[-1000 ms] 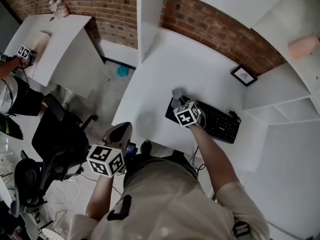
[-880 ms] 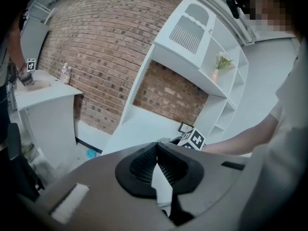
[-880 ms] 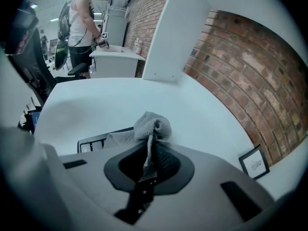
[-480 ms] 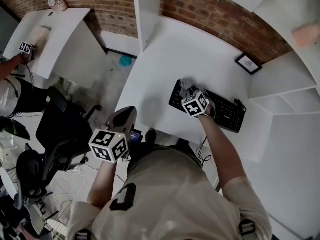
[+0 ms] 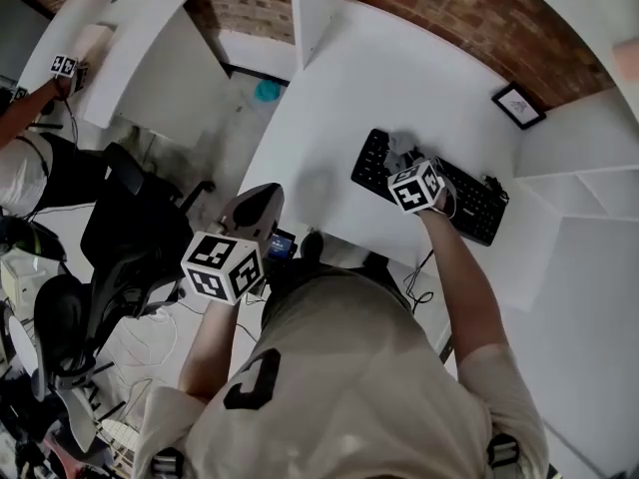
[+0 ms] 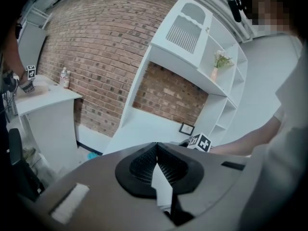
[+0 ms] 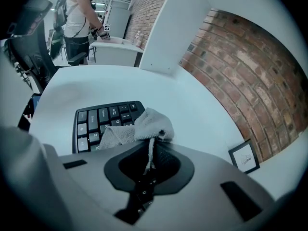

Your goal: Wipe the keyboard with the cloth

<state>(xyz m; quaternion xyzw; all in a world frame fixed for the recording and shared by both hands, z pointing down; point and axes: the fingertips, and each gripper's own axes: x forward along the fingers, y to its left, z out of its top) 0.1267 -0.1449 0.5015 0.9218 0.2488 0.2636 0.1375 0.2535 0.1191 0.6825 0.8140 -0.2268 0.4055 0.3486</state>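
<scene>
Right gripper view, grey crumpled cloth clamped in right gripper, on black keyboard, left gripper closed

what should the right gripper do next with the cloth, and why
Probably slide the right gripper sideways along the keyboard, dragging the cloth over the keys. Its jaws are shut on the cloth, which sits on the keyboard's left part, and most keys to its right lie uncovered in the head view.
</scene>
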